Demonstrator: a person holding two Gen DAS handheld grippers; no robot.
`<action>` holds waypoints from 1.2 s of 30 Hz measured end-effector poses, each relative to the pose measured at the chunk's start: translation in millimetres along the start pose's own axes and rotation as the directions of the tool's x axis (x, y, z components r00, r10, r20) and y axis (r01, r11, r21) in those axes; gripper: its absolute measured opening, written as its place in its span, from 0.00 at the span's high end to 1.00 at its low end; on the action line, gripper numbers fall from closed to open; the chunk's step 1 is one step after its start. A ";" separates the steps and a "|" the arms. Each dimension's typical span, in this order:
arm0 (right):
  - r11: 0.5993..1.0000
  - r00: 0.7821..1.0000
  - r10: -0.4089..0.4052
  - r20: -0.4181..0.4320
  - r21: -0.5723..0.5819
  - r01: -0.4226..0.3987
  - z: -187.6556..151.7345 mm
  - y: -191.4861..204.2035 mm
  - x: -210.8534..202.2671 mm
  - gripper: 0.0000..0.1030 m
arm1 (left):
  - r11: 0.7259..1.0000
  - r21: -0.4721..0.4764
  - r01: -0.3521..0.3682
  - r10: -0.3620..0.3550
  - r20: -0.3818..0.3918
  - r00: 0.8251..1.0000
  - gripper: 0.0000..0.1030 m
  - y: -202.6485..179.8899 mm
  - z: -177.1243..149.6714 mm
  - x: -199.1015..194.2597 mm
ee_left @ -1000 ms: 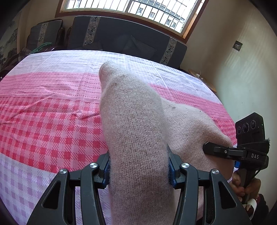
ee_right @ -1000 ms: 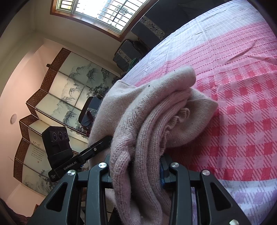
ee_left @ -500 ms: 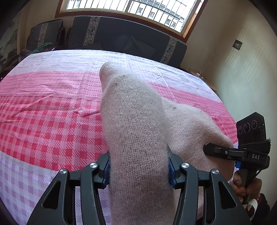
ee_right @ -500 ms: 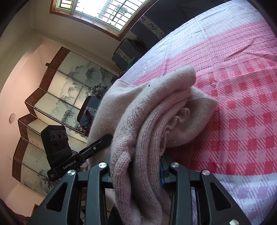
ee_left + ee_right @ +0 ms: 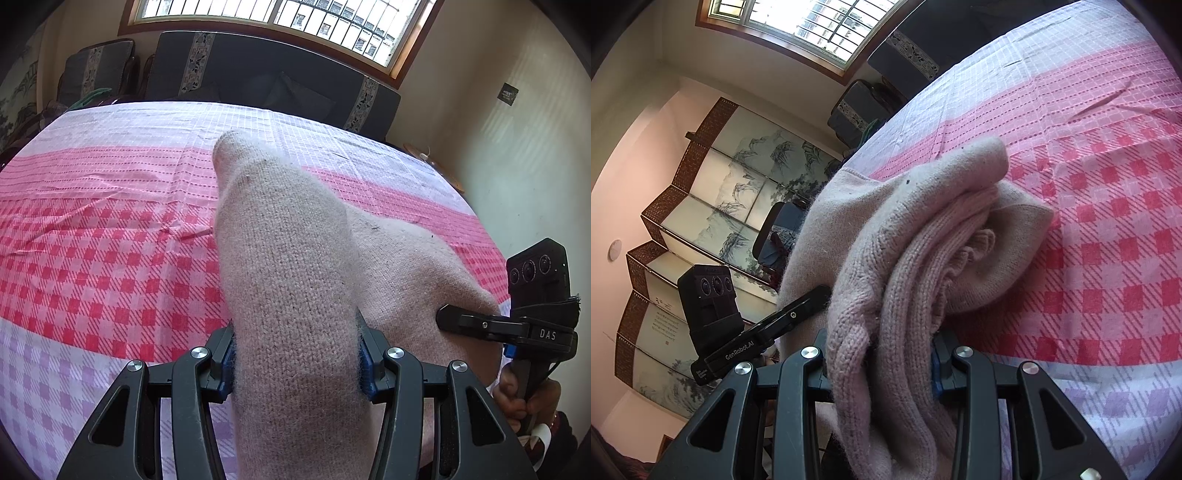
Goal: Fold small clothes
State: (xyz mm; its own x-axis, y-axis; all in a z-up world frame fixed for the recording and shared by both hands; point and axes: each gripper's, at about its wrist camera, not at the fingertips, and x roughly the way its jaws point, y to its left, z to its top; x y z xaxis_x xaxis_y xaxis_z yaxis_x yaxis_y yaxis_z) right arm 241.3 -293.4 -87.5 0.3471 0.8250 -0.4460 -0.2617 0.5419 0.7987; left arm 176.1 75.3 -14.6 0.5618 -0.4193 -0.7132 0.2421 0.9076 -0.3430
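The checked cloth (image 5: 110, 258) covers the table under me. My knit (image 5: 295, 295) is soft, thick and limp, so I judge it sags unless pinched through all layers at the fold. It hangs bunched just over the cloth. My left gripper (image 5: 295, 363) and right gripper (image 5: 881, 363) each clamp it, side by side, pointing forward.

Slight change only. In the right wrist view, the folded pink knit sweater (image 5: 923, 236) sits marginally further toward 3 o'clock over the checked tablecloth (image 5: 1108, 221), and the left gripper (image 5: 798, 317) drifts fractionally toward 12 o'clock.
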 end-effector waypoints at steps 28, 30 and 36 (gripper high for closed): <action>1.000 1.000 -0.008 -0.002 0.015 0.008 -2.5 -3.1 0.9 0.69 | 1.000 -0.019 0.000 0.000 -0.005 1.000 0.49 4.0 -21.0 2.0; 1.000 1.000 -0.008 -0.002 0.018 0.008 -3.0 -3.5 1.1 0.69 | 1.000 -0.020 -0.002 0.001 -0.006 1.000 0.49 1.5 -21.7 2.7; 1.000 1.000 -0.015 -0.003 0.019 0.015 -5.3 -3.7 2.1 0.69 | 1.000 -0.023 -0.001 0.001 -0.004 1.000 0.49 3.0 -24.2 4.0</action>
State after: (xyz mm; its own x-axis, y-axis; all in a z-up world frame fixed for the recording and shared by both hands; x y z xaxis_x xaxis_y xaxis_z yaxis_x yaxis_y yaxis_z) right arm 238.2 -292.8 -93.5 0.3484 0.8173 -0.4589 -0.2397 0.5510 0.7993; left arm 159.9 75.9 -33.3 0.5588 -0.4184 -0.7160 0.2235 0.9074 -0.3558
